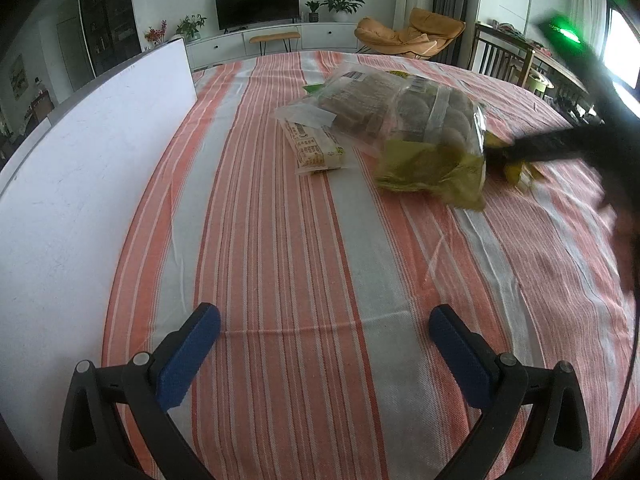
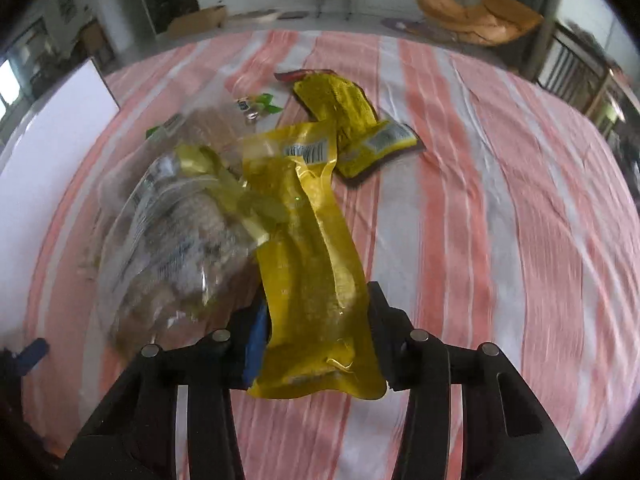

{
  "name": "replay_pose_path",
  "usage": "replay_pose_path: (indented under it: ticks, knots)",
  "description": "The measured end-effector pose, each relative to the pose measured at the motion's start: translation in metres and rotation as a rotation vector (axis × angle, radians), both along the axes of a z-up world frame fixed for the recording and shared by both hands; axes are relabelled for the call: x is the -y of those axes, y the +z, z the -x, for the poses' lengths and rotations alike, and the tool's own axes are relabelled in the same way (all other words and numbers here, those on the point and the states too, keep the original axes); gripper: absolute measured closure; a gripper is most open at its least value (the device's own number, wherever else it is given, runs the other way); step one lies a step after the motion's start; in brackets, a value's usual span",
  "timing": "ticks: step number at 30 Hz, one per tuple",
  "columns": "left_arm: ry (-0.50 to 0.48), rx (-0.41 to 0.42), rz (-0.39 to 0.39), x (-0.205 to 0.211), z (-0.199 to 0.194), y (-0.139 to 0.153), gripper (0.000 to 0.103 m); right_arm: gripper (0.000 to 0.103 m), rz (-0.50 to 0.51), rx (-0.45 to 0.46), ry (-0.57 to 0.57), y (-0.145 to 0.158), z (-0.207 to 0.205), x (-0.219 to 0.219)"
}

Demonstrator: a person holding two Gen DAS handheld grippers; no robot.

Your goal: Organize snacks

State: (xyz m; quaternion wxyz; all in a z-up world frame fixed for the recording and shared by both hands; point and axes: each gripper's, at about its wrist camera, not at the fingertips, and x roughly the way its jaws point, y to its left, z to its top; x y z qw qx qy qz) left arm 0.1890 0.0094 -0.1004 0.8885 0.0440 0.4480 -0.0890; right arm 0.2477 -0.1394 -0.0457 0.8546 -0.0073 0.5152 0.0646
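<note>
My right gripper (image 2: 316, 300) is shut on a long yellow snack packet (image 2: 312, 264) and holds it above the striped cloth. The right gripper also shows blurred in the left wrist view (image 1: 496, 156), beside a clear bag of brown cakes (image 1: 400, 116). That clear bag lies left of the yellow packet in the right wrist view (image 2: 180, 236). A second yellow packet (image 2: 352, 120) lies further back. A pale orange-printed packet (image 1: 316, 148) lies by the clear bag. My left gripper (image 1: 324, 344) is open and empty, low over the cloth near the front.
A white board (image 1: 80, 184) stands along the left side of the table. The red-and-white striped cloth (image 1: 280, 240) covers the table. A small green-labelled packet (image 2: 256, 106) lies behind the clear bag. Chairs and a TV cabinet stand beyond the far edge.
</note>
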Motion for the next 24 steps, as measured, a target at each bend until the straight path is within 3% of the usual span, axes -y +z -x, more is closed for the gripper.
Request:
replay_pose_path:
  ticks: [3, 7, 9, 11, 13, 15, 16, 19, 20, 24]
  knots:
    - [0.0, 0.0, -0.001, 0.0, 0.001, 0.0, 0.0, 0.056, -0.032, 0.025, -0.026, 0.0, 0.046, 0.013]
    - [0.0, 0.001, -0.003, 0.0, 0.0, 0.0, 0.0, 0.053, 0.002, 0.131, -0.08, -0.003, 0.123, 0.031]
    - [0.0, 0.001, -0.003, 0.002, 0.004, 0.001, 0.0, 0.049, 0.003, 0.163, -0.105, -0.005, 0.139, 0.036]
    - [0.0, 0.001, -0.002, 0.002, 0.004, 0.001, 0.0, 0.045, 0.008, 0.186, -0.108, -0.005, 0.144, 0.039]
    - [0.0, 0.0, -0.001, 0.002, 0.004, 0.001, 0.0, 0.024, 0.035, 0.195, -0.093, -0.007, 0.145, 0.034]
    - [-0.006, 0.001, 0.01, 0.001, 0.005, 0.001, 0.0, 0.022, 0.051, 0.192, -0.111, -0.006, 0.143, 0.035]
    - [-0.034, 0.001, 0.054, -0.002, 0.007, 0.004, 0.0, 0.021, 0.042, 0.189, -0.116, -0.007, 0.141, 0.034]
    - [-0.113, -0.008, 0.281, -0.013, 0.006, 0.021, 0.0, 0.021, 0.007, 0.191, -0.124, -0.007, 0.141, 0.04]
    - [-0.113, 0.002, 0.31, -0.012, 0.003, 0.029, 0.0, 0.021, 0.005, 0.192, -0.126, -0.007, 0.14, 0.04]
    - [-0.183, 0.04, 0.274, 0.023, -0.033, 0.064, 0.0, 0.021, 0.026, 0.189, -0.129, -0.01, 0.142, 0.039]
